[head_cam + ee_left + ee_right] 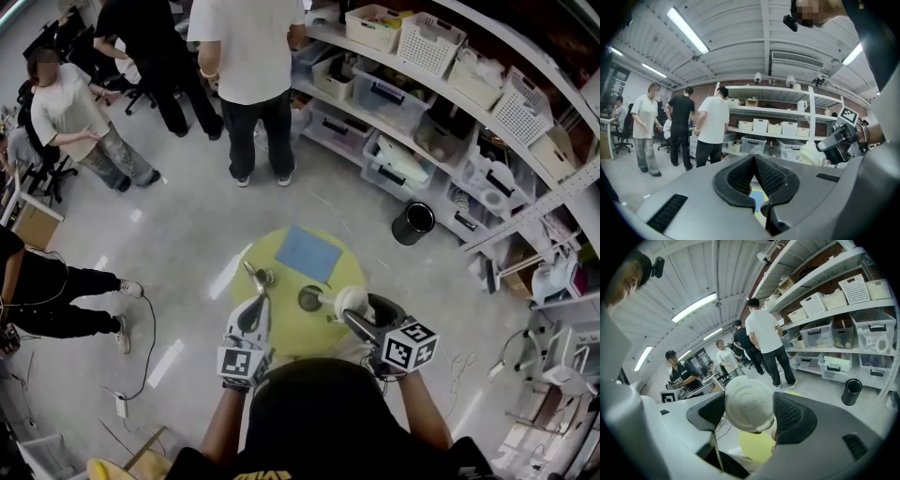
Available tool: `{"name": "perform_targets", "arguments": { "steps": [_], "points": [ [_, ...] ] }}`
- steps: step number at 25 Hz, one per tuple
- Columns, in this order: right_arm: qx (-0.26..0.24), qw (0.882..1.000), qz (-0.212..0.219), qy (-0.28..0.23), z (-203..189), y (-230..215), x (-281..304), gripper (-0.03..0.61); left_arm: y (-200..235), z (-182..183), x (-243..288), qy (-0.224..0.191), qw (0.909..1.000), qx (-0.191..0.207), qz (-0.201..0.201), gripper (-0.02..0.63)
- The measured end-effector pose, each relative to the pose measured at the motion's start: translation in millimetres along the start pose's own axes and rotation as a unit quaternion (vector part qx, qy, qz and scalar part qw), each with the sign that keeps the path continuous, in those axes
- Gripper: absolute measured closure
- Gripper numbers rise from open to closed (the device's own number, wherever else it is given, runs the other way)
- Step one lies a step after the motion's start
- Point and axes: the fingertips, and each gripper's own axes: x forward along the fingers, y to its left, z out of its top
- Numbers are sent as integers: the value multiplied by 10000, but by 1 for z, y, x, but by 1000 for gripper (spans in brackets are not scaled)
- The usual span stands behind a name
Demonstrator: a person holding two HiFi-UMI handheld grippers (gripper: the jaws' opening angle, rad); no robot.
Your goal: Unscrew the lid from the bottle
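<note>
Head view: your right gripper [361, 309] grips the lid [352, 300]. It looks clear of the bottle [309, 298], whose open mouth stands on the surface [281, 333] just left of the lid. Your left gripper [255, 305] is left of the bottle.

Left gripper view: jaws together, empty; the bottle [764, 208] sits low ahead.

Right gripper view: pads clamp the lid's [749, 404] rim, top facing back.

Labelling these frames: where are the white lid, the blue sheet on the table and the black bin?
white lid [749, 404], right gripper view, centre of its top.
blue sheet [307, 253], head view, its middle.
black bin [405, 232], head view, its outer wall.
</note>
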Motion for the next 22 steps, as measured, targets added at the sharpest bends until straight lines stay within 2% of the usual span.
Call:
{"name": "perform_targets", "arguments": {
  "steps": [15, 22],
  "points": [
    [-70, 9999, -64, 137, -4, 2, 12, 253, 10, 10, -5, -235, 9995, -100, 174, 595],
    [-43, 9998, -101, 173, -3, 1, 15, 253, 10, -8, -5, -15, 10000, -17, 71, 595]
  ]
}}
